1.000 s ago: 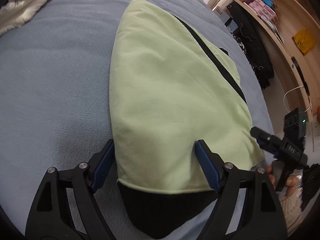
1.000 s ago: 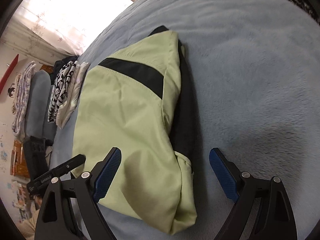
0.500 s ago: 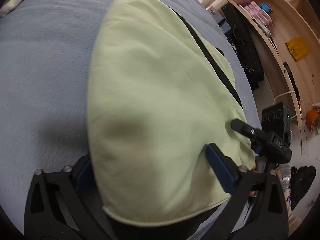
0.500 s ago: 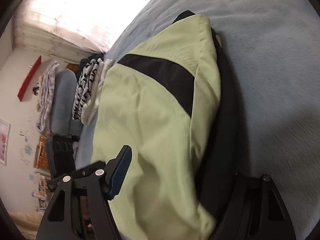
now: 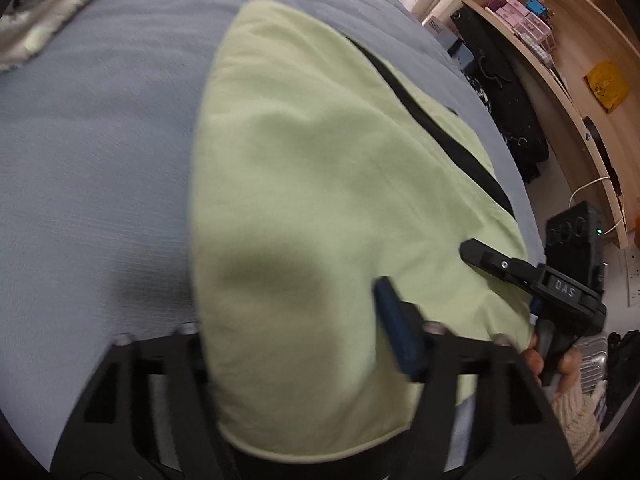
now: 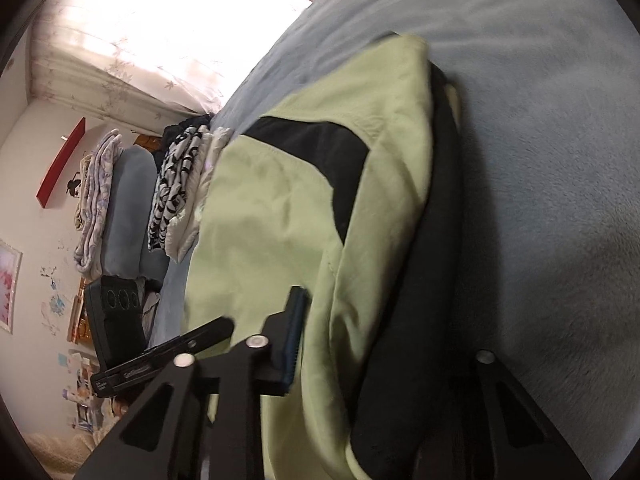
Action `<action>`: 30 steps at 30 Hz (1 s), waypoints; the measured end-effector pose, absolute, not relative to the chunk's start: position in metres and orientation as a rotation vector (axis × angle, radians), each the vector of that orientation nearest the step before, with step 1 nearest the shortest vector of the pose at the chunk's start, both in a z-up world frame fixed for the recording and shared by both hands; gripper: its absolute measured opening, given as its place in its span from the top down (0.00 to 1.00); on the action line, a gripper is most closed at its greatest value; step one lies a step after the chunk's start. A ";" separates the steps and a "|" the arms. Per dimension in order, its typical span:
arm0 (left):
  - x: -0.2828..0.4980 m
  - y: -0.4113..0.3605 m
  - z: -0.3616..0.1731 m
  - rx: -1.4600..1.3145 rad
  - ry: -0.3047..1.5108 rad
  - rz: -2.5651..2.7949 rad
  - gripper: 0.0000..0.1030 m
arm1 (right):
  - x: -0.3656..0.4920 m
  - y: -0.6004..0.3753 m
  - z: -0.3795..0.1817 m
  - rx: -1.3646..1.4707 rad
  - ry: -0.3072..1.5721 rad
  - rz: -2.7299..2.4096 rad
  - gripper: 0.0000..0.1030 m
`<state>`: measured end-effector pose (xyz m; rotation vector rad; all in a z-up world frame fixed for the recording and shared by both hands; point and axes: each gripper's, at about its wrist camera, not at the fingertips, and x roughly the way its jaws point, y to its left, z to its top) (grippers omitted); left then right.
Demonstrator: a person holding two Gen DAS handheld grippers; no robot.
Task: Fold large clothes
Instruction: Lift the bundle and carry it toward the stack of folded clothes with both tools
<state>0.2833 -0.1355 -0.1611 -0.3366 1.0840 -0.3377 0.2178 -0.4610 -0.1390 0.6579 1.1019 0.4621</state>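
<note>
A folded light-green garment (image 5: pixel 328 200) with black panels lies on the grey-blue bed (image 5: pixel 88 160). It also shows in the right wrist view (image 6: pixel 288 208). My left gripper (image 5: pixel 296 344) has closed in on the garment's near edge; one blue pad (image 5: pixel 394 336) presses the top cloth and the other finger is hidden under it. My right gripper (image 6: pixel 384 356) straddles the garment's thick black-lined edge (image 6: pixel 416 280); one blue pad (image 6: pixel 294 336) lies on the green cloth and the other finger is hidden behind the fold. The right gripper (image 5: pixel 532 280) also shows in the left wrist view.
Folded patterned clothes and blankets (image 6: pixel 176 184) are stacked at the bed's far end. A wooden shelf unit (image 5: pixel 580 60) and a black bag (image 5: pixel 500 88) stand beside the bed. A black device (image 5: pixel 576 236) sits by the shelf.
Both grippers have moved forward onto the garment's edge and their fingers have drawn closer together around the cloth. The garment's near edge is lifted and bunched.
</note>
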 end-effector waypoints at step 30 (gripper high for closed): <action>0.093 0.189 0.057 -0.240 0.684 -0.134 0.71 | 0.187 -0.062 0.065 0.344 0.847 0.745 0.85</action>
